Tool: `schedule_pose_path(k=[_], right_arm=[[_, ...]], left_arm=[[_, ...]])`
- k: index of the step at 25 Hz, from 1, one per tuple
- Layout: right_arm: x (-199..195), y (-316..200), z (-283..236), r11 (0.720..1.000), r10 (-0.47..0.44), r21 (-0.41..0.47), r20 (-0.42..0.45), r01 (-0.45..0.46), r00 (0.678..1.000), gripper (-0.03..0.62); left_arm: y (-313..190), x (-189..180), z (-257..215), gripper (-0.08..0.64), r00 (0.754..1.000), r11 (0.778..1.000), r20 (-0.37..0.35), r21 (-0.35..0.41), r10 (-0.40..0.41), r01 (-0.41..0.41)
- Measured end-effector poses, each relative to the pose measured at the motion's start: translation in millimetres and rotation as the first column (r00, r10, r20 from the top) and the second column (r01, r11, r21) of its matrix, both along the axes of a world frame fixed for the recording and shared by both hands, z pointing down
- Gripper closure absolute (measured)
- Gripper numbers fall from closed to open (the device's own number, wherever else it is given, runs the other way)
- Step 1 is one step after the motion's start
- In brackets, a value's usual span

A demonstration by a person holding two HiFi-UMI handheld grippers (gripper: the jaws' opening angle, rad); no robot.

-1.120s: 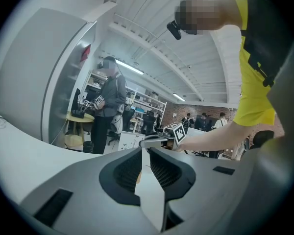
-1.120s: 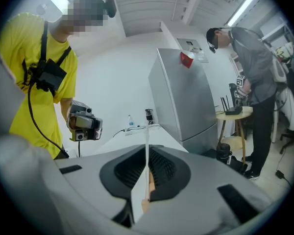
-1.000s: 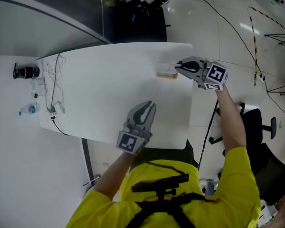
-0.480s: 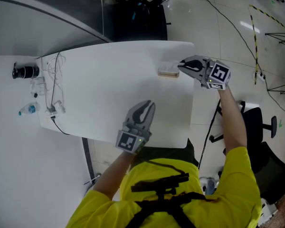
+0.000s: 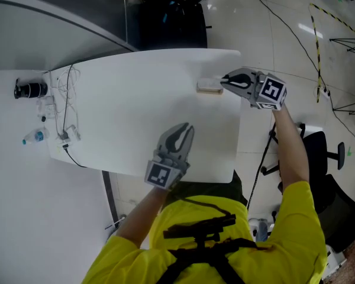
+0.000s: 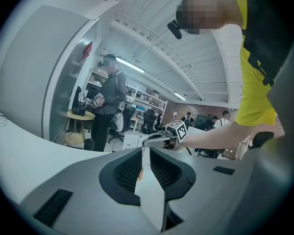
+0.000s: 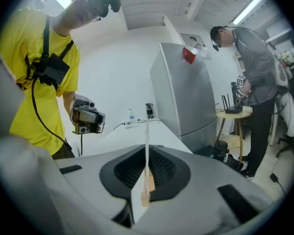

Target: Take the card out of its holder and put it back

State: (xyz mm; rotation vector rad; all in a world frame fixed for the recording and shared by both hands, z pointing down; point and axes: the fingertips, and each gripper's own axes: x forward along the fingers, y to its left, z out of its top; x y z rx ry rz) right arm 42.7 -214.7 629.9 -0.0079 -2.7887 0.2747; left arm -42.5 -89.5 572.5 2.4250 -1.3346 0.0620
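A small wooden card holder (image 5: pixel 208 90) stands near the far right edge of the white table (image 5: pixel 130 105), with a white card (image 5: pixel 207 84) upright in it. My right gripper (image 5: pixel 223 81) reaches the holder from the right. In the right gripper view the card (image 7: pixel 147 146) rises edge-on between the jaws, which are shut on it, and the holder (image 7: pixel 145 196) sits below. My left gripper (image 5: pixel 186 129) rests over the table's near edge, shut and holding nothing. It points toward the right gripper (image 6: pixel 161 140).
A black cylinder (image 5: pixel 32 89), a small bottle (image 5: pixel 34 136) and loose cables (image 5: pixel 65 114) lie at the table's left end. An office chair (image 5: pixel 322 152) stands on the floor to the right. A grey cabinet (image 7: pixel 186 92) and a standing person (image 7: pixel 247 82) are beyond the table.
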Motion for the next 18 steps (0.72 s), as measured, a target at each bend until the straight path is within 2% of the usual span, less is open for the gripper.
schedule_pose_path(k=[7,11,12,15,18], right_arm=[[-2.3,7.9,35.5,0.998,0.045,-0.037,-0.005,-0.045,0.999,0.571],[1.0,-1.4,46.6,0.988,0.140,-0.062,0.026,-0.138,0.990,0.526],[3.8,-4.4,46.3,0.984,0.171,-0.066,0.031,-0.168,0.985,0.500],[20.0,-8.1,33.3,0.964,0.260,-0.070,0.050,-0.257,0.964,0.494],[46.2,0.5,1.0,0.925,0.378,-0.058,0.076,-0.375,0.923,0.494]], left_arm=[[4.5,-0.8,8.2,0.508,1.000,1.000,0.014,-0.010,-0.004,0.004],[3.6,0.8,20.8,0.508,1.000,0.999,0.012,-0.031,-0.010,0.011],[2.6,1.3,22.2,0.508,1.000,0.999,0.012,-0.036,-0.011,0.012],[-3.4,0.7,14.2,0.508,1.000,0.999,0.009,-0.033,-0.021,0.021],[-8.4,-1.9,-6.1,0.508,1.000,1.000,0.003,-0.013,-0.023,0.023]])
